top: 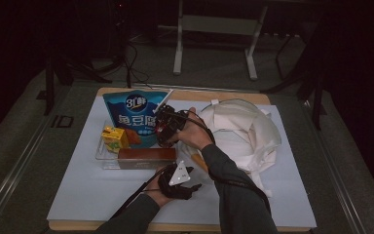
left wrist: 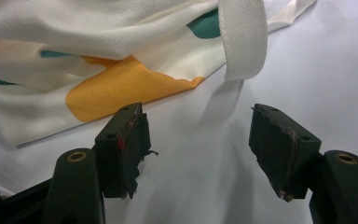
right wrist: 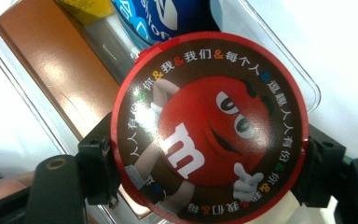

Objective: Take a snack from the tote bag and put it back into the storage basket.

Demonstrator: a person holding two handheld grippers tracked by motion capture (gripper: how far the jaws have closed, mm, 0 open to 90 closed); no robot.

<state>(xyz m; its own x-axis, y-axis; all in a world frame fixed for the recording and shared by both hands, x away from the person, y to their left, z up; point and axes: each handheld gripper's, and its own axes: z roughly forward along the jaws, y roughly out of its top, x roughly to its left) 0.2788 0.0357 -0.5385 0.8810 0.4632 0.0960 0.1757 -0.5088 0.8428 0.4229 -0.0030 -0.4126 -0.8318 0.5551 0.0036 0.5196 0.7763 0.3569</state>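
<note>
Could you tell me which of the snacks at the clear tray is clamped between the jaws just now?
The round M&M's tub, held in the right gripper; the blue pouch, brown box and yellow carton sit untouched.
</note>
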